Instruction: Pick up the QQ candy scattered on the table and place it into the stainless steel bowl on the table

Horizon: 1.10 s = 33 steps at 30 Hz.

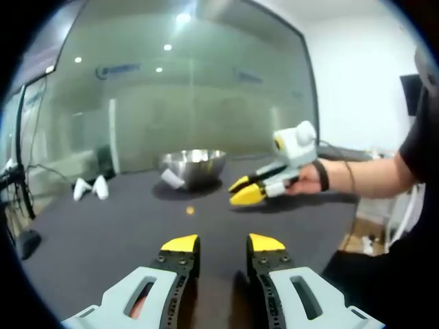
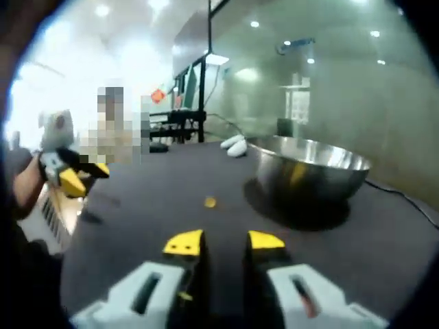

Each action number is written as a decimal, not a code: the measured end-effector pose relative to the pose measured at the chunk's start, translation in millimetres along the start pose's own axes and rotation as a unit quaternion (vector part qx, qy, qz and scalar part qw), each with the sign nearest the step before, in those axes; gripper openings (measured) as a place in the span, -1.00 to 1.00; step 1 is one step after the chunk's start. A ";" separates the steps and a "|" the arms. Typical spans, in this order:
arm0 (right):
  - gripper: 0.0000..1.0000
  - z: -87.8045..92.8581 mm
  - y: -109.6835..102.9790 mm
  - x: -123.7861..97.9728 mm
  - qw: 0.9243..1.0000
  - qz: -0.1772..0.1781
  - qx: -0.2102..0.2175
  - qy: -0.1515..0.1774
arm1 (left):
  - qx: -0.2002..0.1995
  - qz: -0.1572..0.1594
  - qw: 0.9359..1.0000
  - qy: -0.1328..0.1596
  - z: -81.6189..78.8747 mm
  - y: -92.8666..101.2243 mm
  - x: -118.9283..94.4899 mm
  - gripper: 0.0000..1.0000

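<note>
My two grippers hover over the dark table, jaws parted and empty

My left gripper (image 1: 223, 244) faces an orange candy (image 1: 190, 210) lying before the steel bowl (image 1: 193, 166); my right gripper (image 2: 223, 241) sees it left of the bowl

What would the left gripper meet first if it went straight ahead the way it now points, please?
Probably the small orange candy on the dark table, lying just left of the left gripper line. Beyond it stands the steel bowl. Depth is hard to judge, so it might pass beside the candy.
</note>
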State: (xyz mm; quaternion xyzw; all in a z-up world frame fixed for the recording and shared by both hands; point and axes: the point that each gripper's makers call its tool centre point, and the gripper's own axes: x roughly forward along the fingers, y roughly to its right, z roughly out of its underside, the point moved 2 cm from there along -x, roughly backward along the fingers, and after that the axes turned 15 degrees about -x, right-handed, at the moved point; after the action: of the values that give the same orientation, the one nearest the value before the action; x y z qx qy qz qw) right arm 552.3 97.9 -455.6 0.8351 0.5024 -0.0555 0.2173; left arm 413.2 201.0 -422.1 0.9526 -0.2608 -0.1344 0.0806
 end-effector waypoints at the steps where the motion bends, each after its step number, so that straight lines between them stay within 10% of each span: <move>1: -0.51 -0.2 -0.5 2.0 1.000 -0.002 -0.002 0.000 | 0.000 0.000 1.000 0.000 0.2 -0.3 -0.1 -0.42; 33: -0.81 -16.6 -17.5 86.3 0.998 -0.067 -0.007 -0.003 | -0.006 -0.008 1.000 -0.005 2.7 -7.2 -5.3 -0.42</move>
State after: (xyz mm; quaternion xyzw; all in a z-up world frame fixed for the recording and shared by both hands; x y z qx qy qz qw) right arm 577.4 182.2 -472.9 0.7980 0.5567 -0.0683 0.2205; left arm 411.4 209.6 -425.1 0.9534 -0.2531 -0.1415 0.0838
